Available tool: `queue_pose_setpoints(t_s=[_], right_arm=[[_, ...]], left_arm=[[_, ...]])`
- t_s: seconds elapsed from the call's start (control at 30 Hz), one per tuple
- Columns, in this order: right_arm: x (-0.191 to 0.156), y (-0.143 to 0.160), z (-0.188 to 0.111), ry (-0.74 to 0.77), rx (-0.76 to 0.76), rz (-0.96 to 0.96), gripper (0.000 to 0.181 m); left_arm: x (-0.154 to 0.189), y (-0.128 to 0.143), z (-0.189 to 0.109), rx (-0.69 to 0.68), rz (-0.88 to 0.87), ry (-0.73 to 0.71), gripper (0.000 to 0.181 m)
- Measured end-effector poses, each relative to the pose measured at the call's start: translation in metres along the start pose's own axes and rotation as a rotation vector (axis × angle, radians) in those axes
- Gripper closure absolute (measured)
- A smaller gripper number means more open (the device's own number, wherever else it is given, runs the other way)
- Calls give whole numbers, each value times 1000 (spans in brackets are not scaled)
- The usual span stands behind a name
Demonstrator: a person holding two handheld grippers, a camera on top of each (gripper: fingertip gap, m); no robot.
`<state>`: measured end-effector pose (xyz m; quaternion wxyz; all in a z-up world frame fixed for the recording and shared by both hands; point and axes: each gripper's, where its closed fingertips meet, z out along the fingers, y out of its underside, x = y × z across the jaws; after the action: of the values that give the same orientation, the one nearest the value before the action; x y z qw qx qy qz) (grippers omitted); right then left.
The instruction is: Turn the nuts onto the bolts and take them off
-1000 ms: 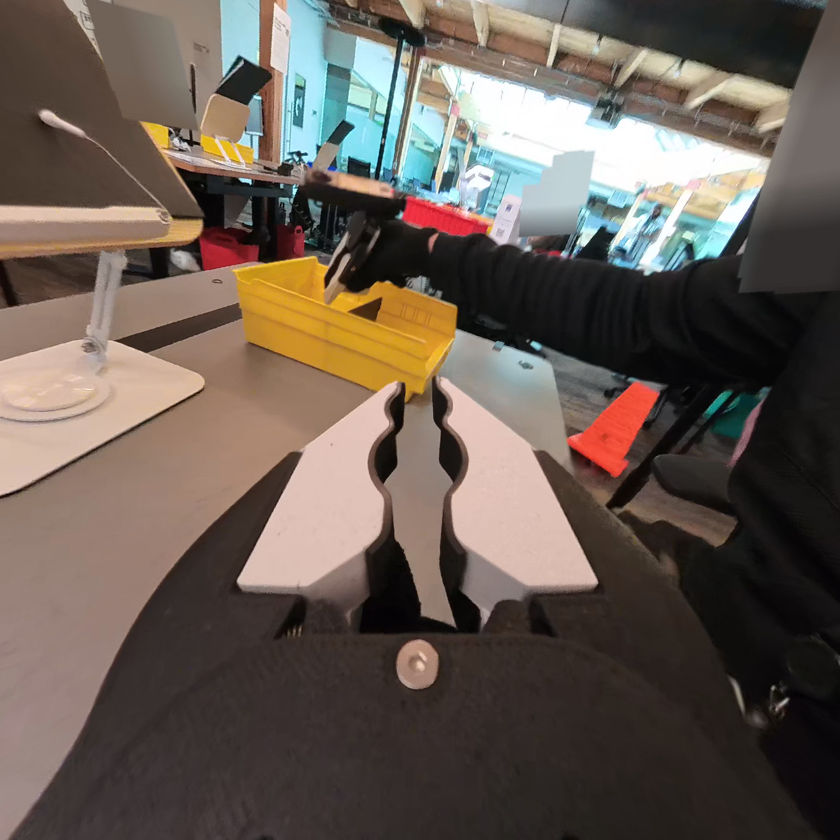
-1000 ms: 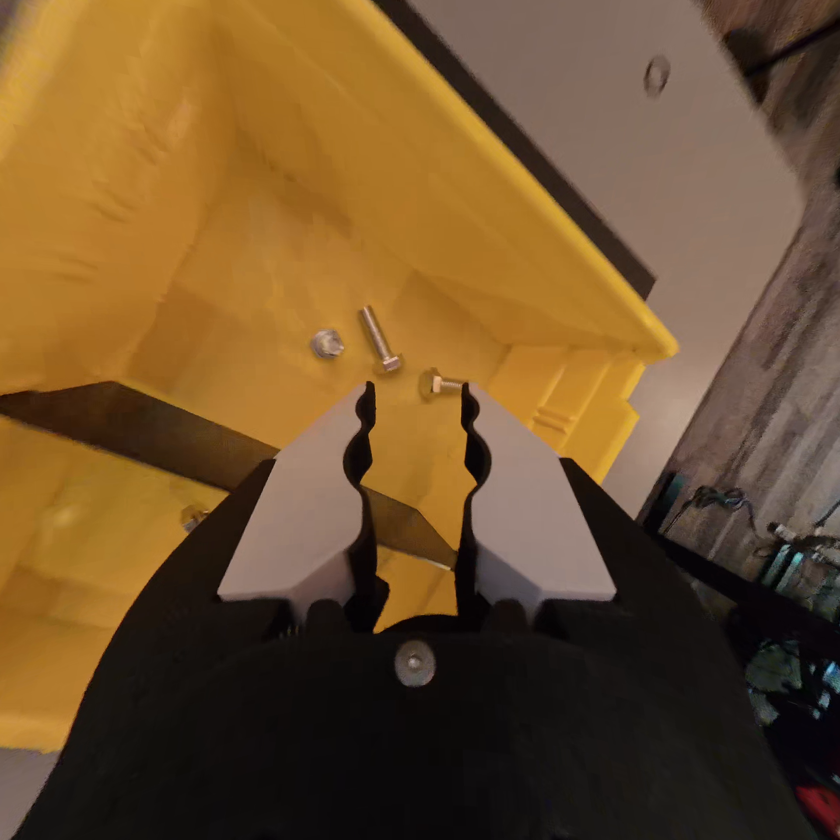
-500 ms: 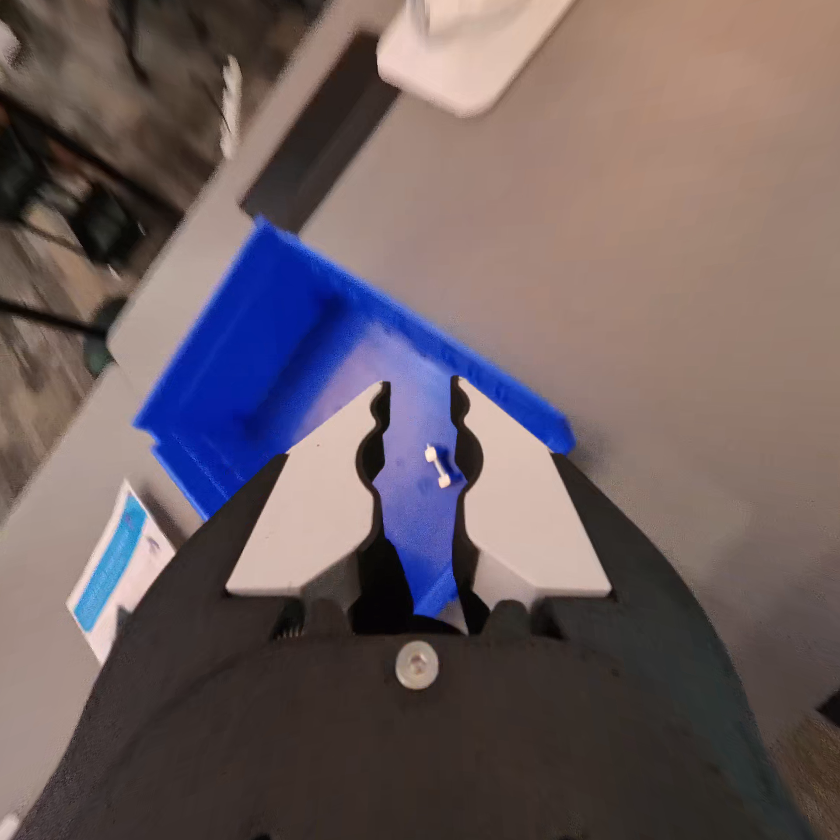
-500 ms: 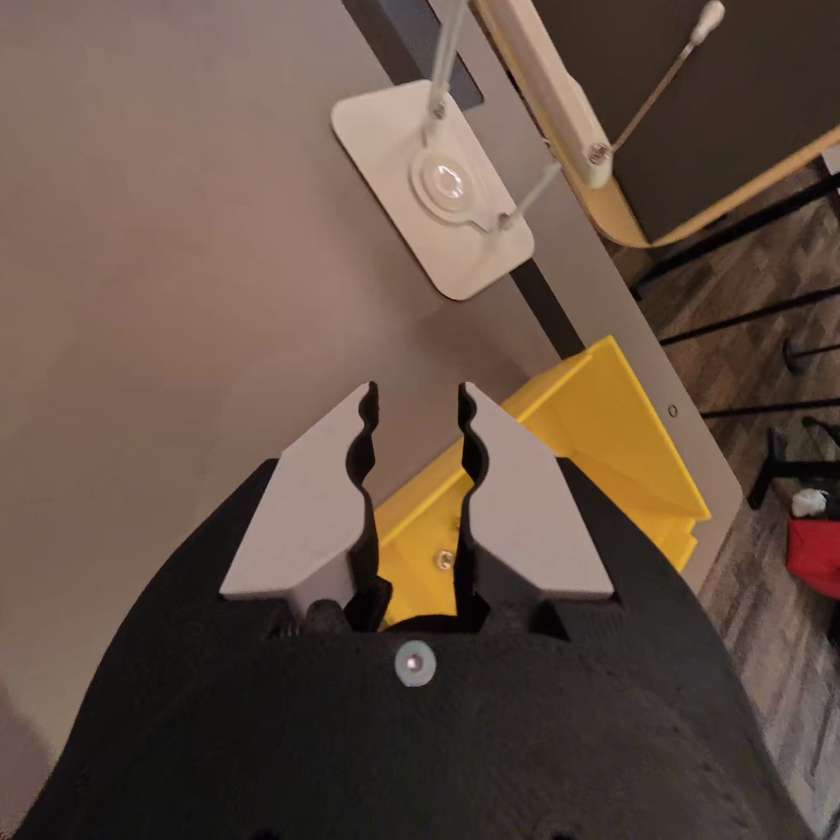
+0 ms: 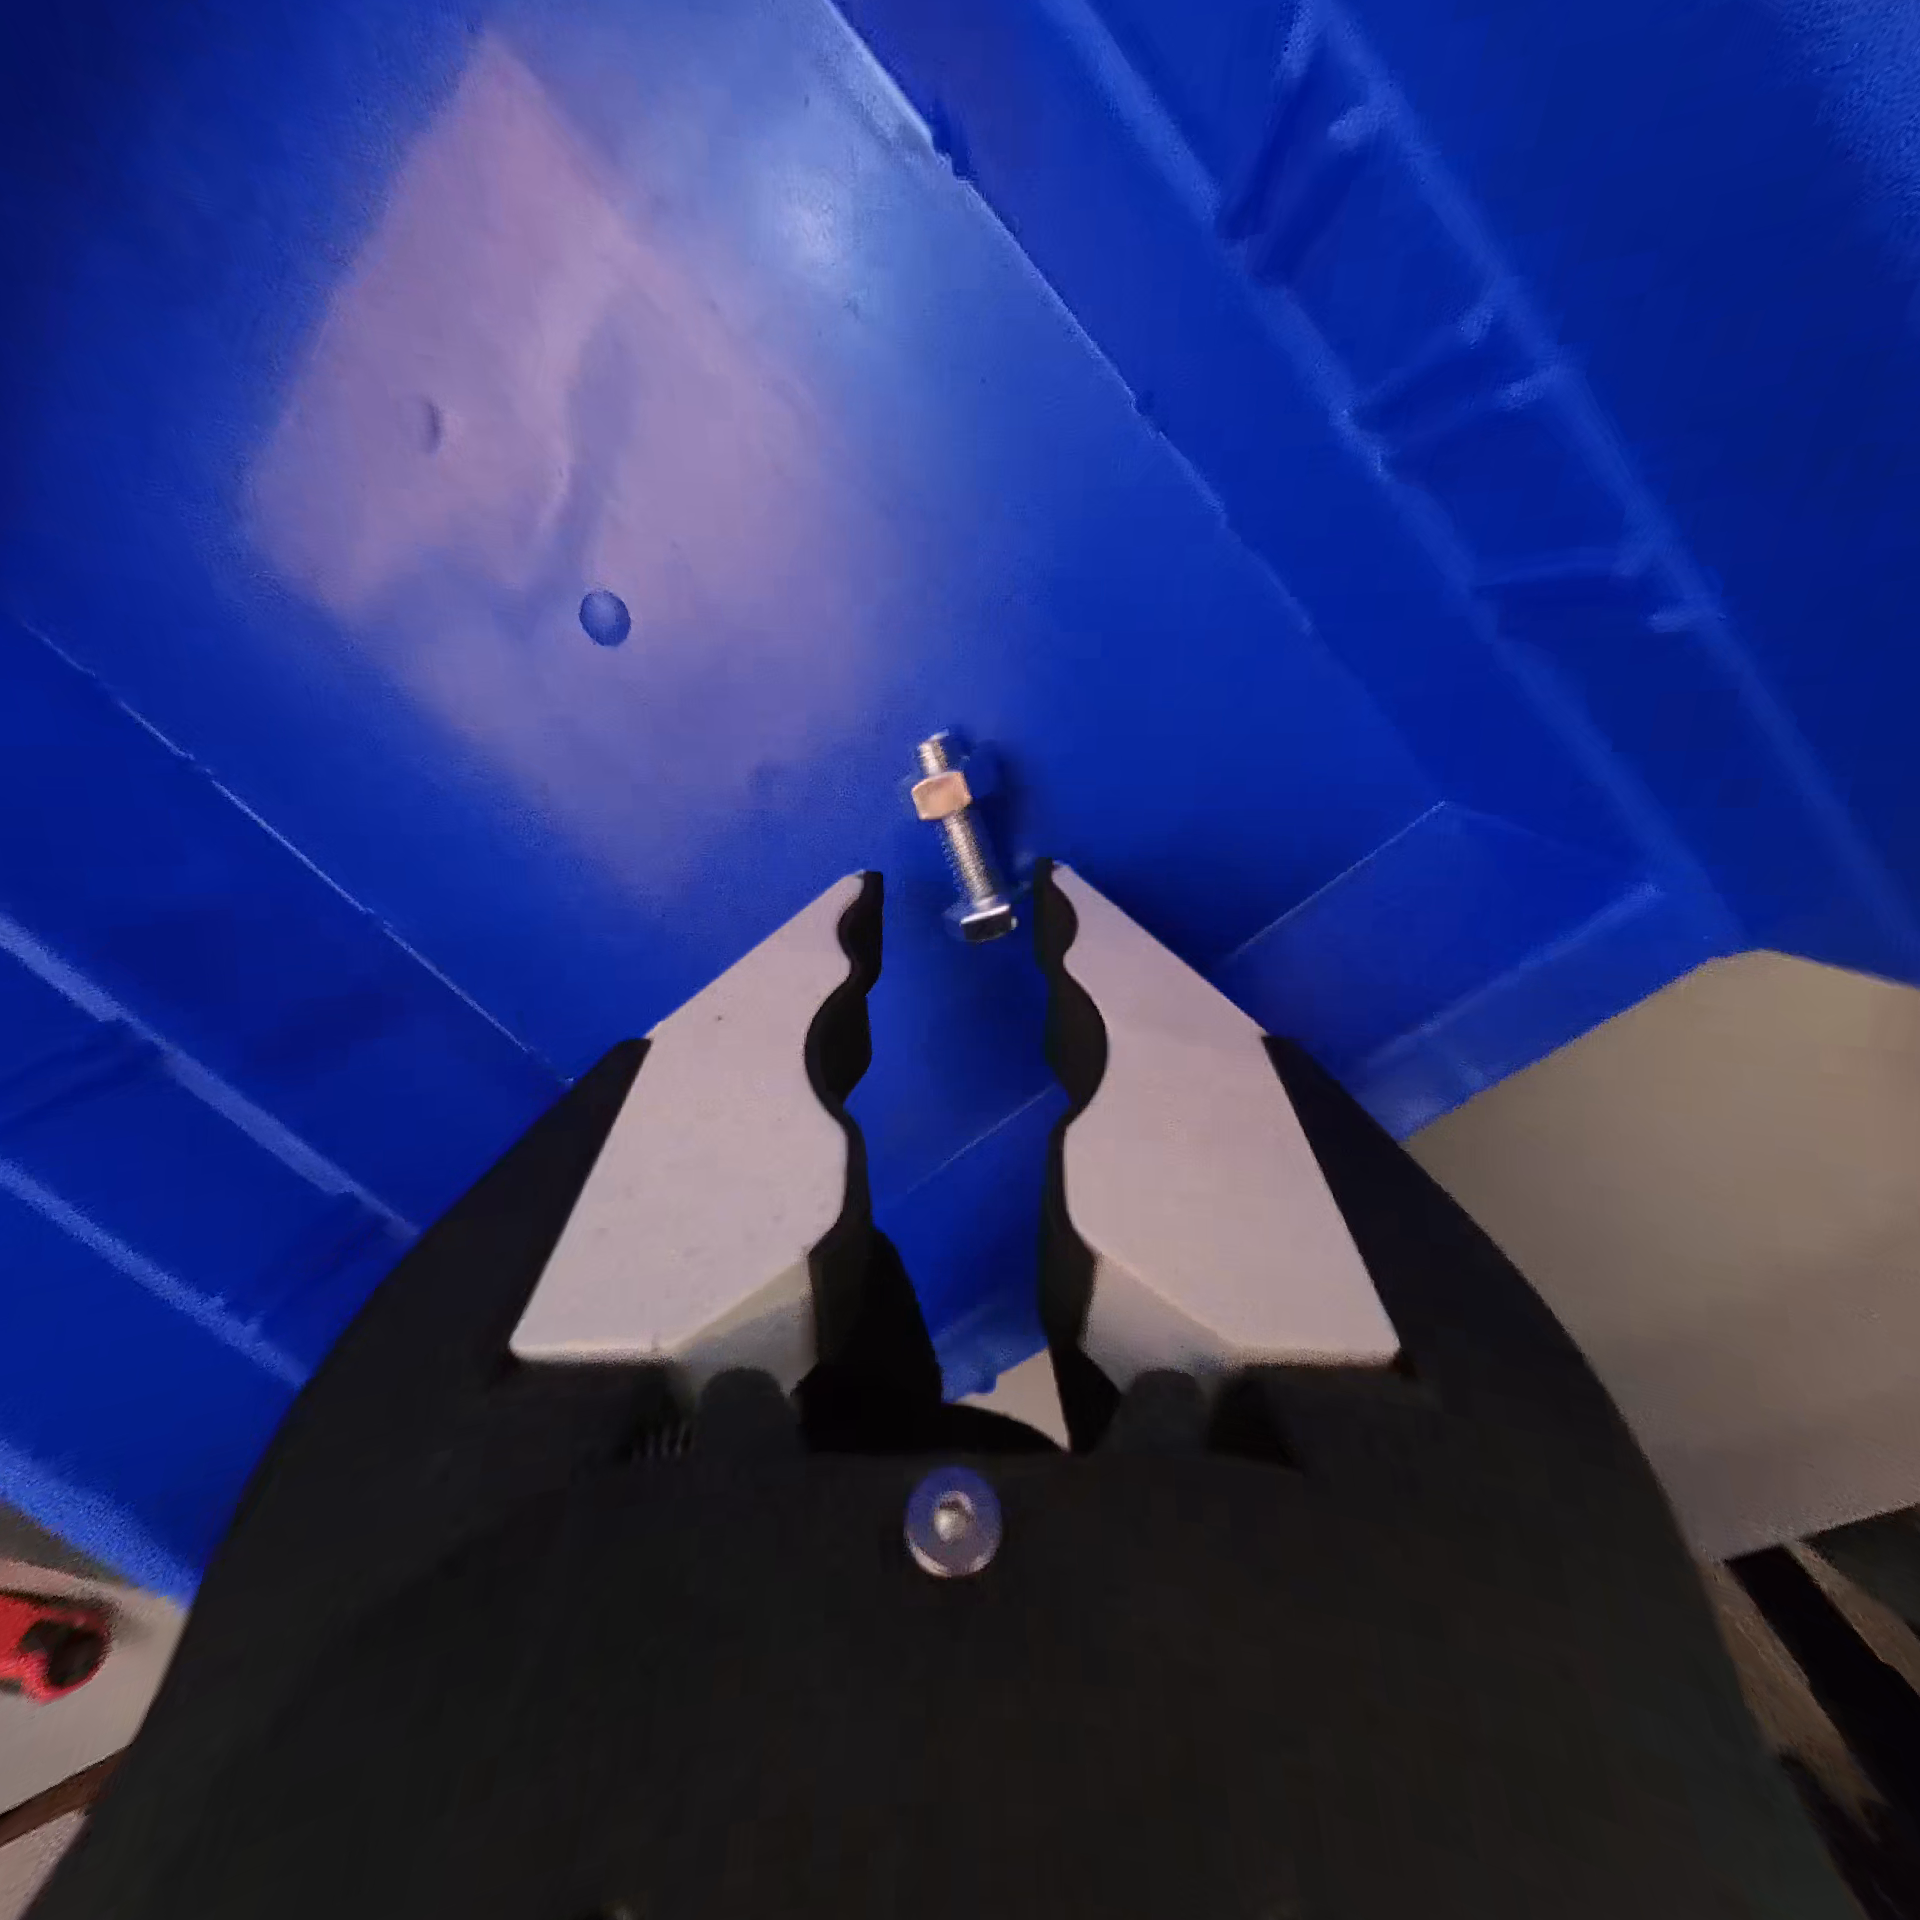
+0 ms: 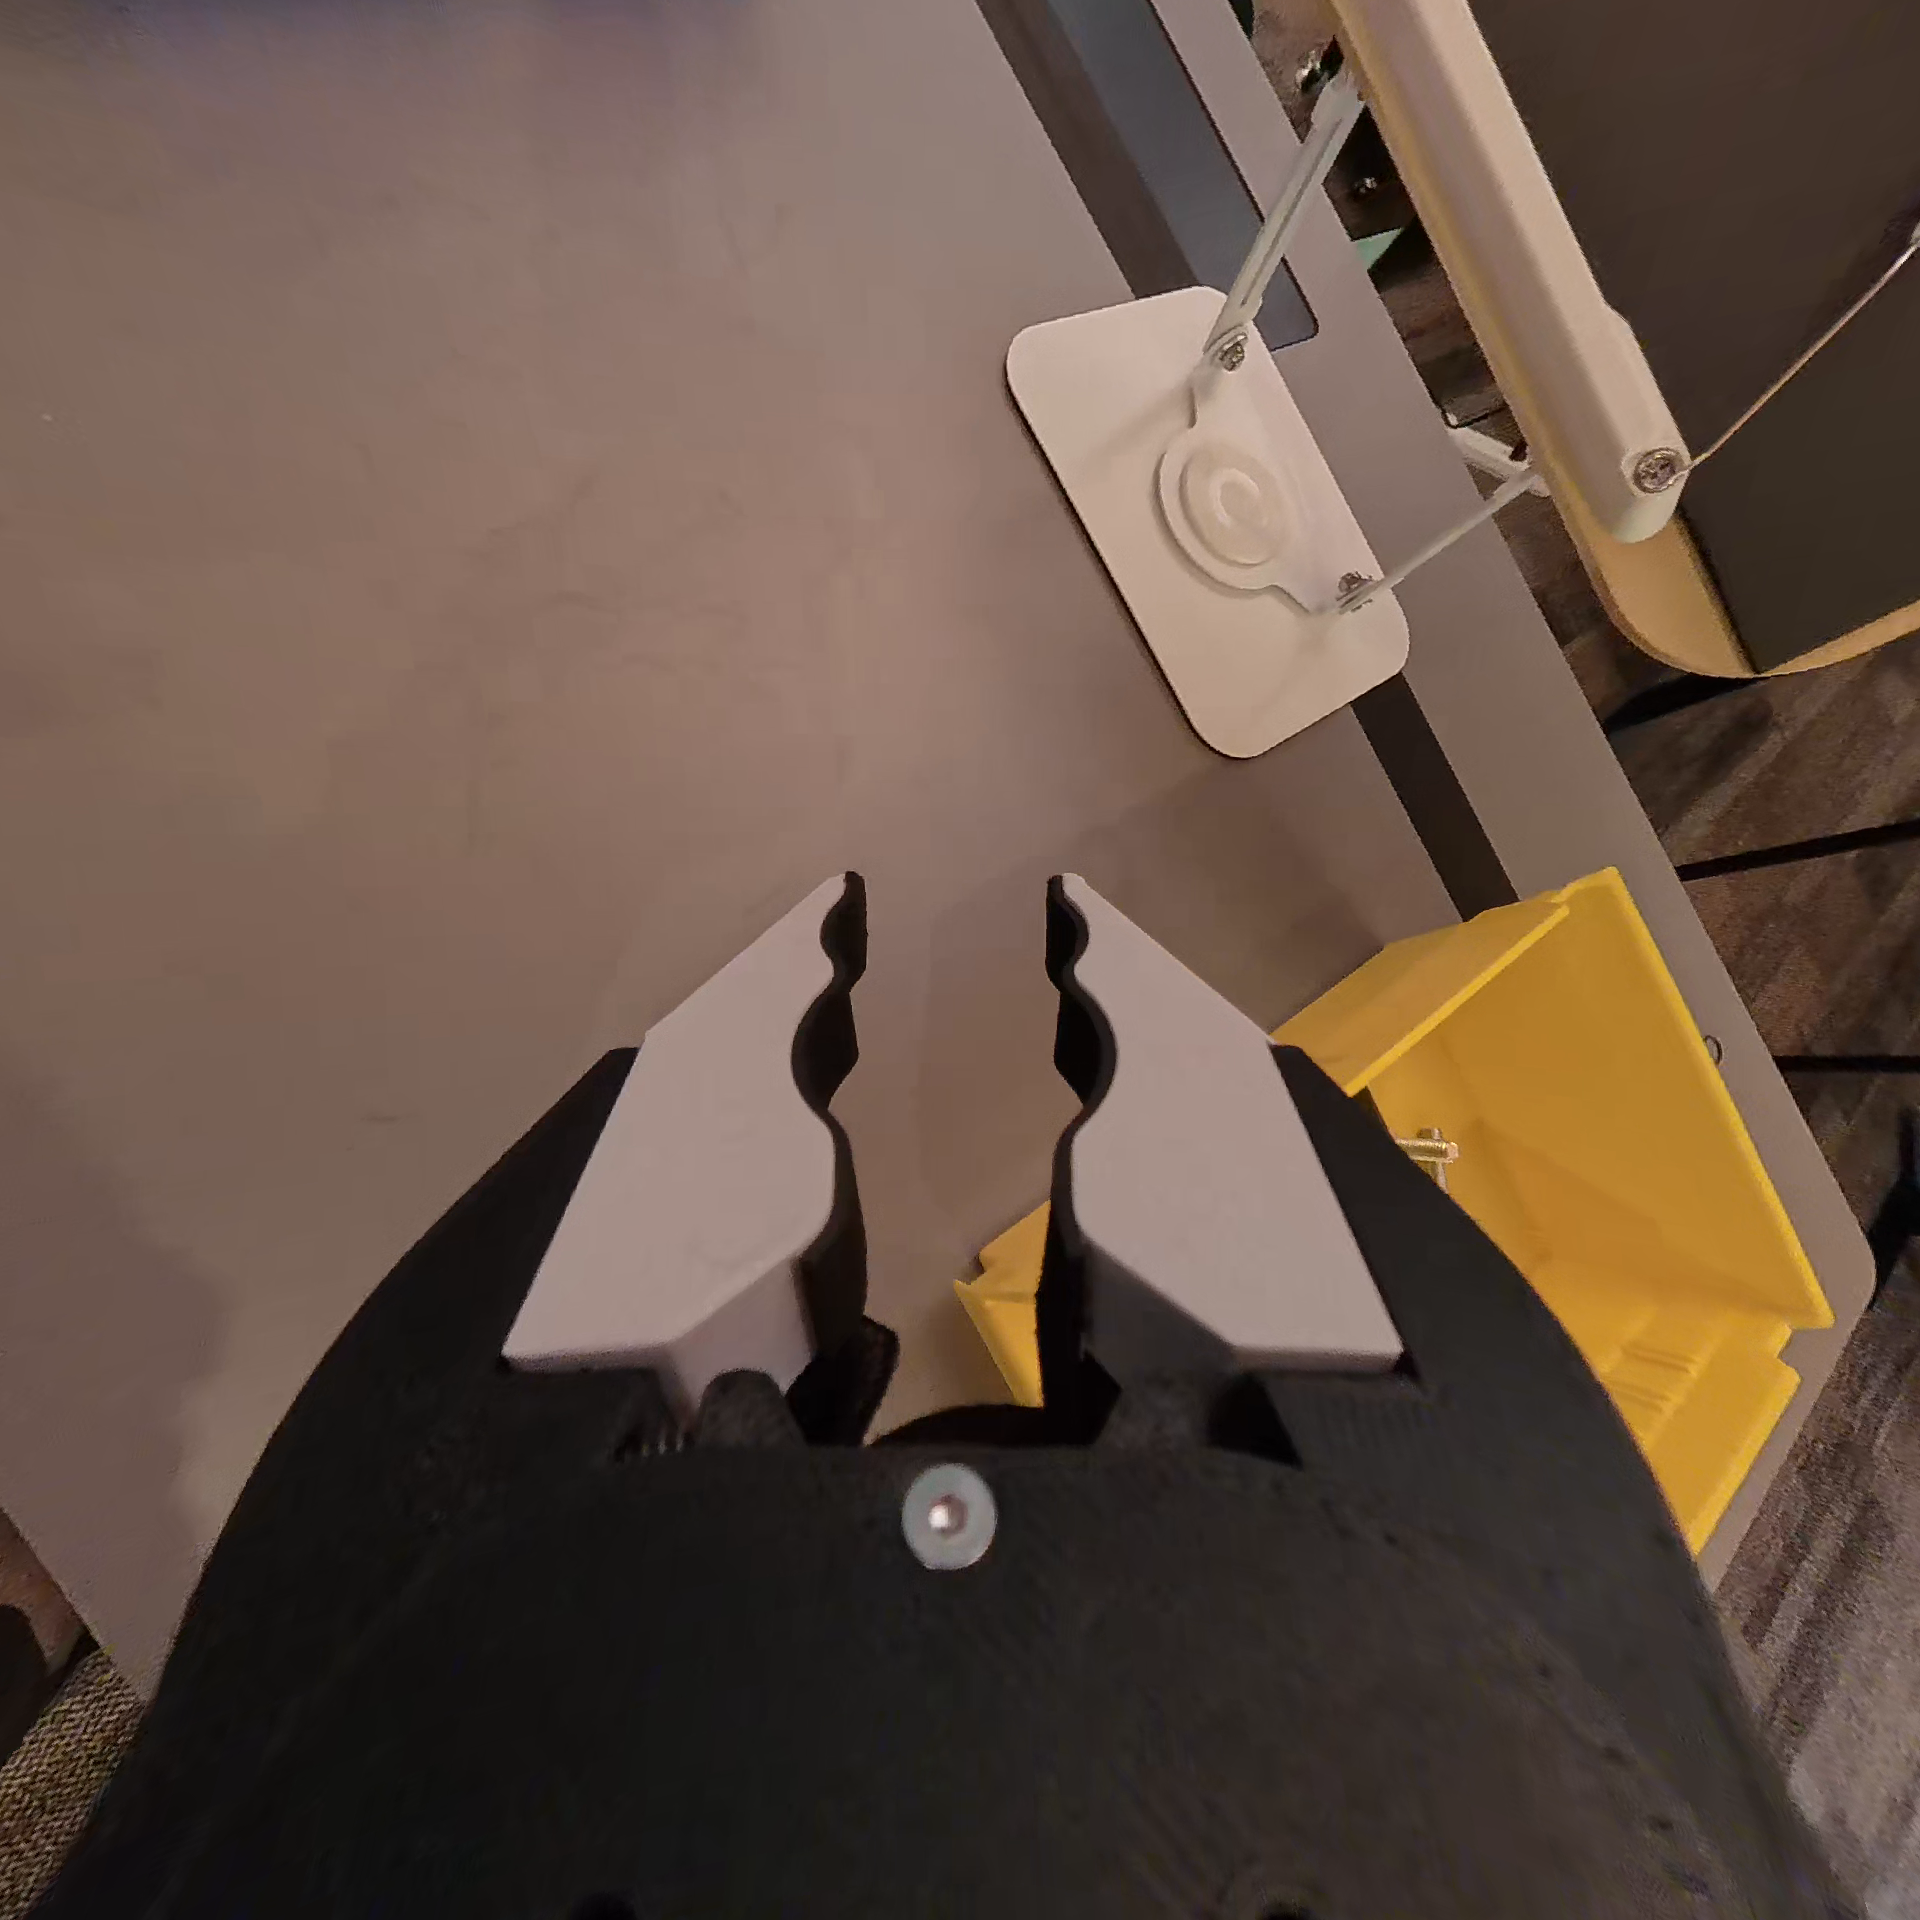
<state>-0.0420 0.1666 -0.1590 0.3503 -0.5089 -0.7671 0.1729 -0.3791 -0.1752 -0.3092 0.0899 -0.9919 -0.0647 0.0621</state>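
Observation:
In the left wrist view a small silver bolt [image 5: 961,847] with a nut [image 5: 941,798] threaded on it lies on the floor of a blue bin [image 5: 582,447]. My left gripper [image 5: 956,883] is open and empty, low inside the bin, with the bolt's head between its fingertips. In the right wrist view my right gripper [image 6: 951,888] is open and empty, high above the bare grey table [image 6: 468,520]. A yellow bin [image 6: 1558,1143] sits below and to its right; a bolt [image 6: 1429,1148] shows inside it at the edge of the right finger.
A white lamp base [image 6: 1210,520] with thin metal arms stands on the table beyond the yellow bin, near the table's far edge [image 6: 1621,790]. A tan-edged dark panel [image 6: 1714,312] hangs past that edge. A red object [image 5: 47,1652] lies beside the blue bin. The tips of one gripper are about 50 cm away from the tips of the other.
My left gripper swung from looking across the room to the blue bin and dropped in close to the bolt. My right gripper rose out of the yellow bin and moved left over the table.

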Motion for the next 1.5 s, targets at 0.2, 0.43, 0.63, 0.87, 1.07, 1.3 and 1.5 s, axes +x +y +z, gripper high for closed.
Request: queue_pose_setpoints(t_s=[0.2, 0.43, 0.63, 0.87, 1.07, 1.3, 1.5], right_arm=[[-6, 0, 5, -22, 14, -4, 148], [-20, -20, 4, -88, 103, 21, 148], [-45, -71, -10, -219, 291, 101, 147], [-72, -134, -25, -306, 484, 186, 143], [-103, -160, -21, -383, 558, 292, 144], [-115, -156, -18, -438, 569, 398, 152], [-119, -152, -18, -472, 565, 420, 164]], left_arm=[[4, -5, 7, 26, -13, 65, 173], [-9, -23, -28, 228, -19, -83, 173], [17, -74, -121, 592, 80, -260, 173], [130, -141, -201, 953, 340, -305, 174], [222, -170, -216, 1047, 562, -359, 173], [272, -177, -210, 1064, 666, -341, 174], [278, -179, -207, 1057, 707, -394, 174]])
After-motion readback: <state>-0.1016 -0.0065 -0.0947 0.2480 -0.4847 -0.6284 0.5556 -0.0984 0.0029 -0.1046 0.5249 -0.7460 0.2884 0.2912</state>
